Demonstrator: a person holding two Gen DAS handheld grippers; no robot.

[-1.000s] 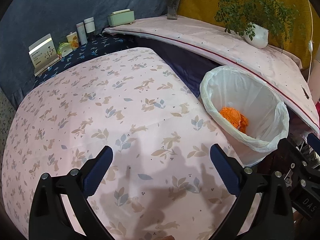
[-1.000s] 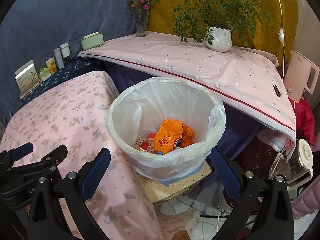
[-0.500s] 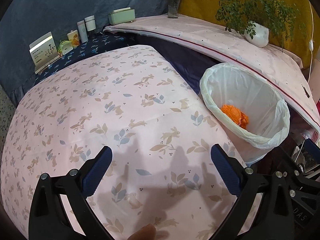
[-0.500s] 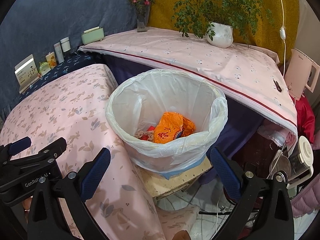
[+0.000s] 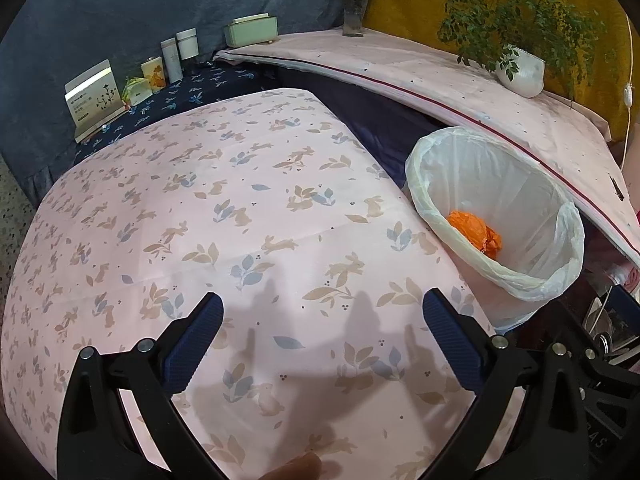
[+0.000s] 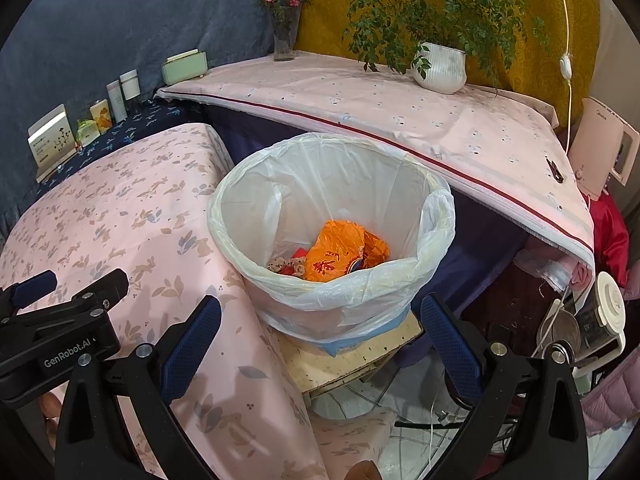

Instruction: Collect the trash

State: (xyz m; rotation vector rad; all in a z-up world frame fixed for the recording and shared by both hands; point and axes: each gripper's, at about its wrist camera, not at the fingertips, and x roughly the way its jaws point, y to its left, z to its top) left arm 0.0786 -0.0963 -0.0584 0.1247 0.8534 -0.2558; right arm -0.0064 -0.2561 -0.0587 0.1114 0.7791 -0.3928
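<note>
A bin lined with a white plastic bag point(image 6: 434, 216) stands on a low stool beside the pink rabbit-print table point(image 5: 240, 220). An orange crumpled wrapper point(image 6: 340, 256) and small bits of trash lie inside it; the wrapper also shows in the left wrist view point(image 5: 476, 234) within the bin point(image 5: 520, 184). My left gripper point(image 5: 322, 332) is open and empty above the table's near part. My right gripper point(image 6: 320, 332) is open and empty, just in front of the bin. The left gripper's body shows at the left of the right wrist view point(image 6: 60, 320).
Small boxes, jars and a card point(image 5: 94, 98) line the dark blue shelf at the back. A flower vase point(image 6: 285, 24), a green box point(image 6: 185, 66) and a potted plant point(image 6: 440, 66) stand on the raised pink shelf. Appliances and cables point(image 6: 592, 320) clutter the floor at right.
Both grippers have drawn back and risen slightly; the bin sits a little farther away in both views. Both stay open and empty.
</note>
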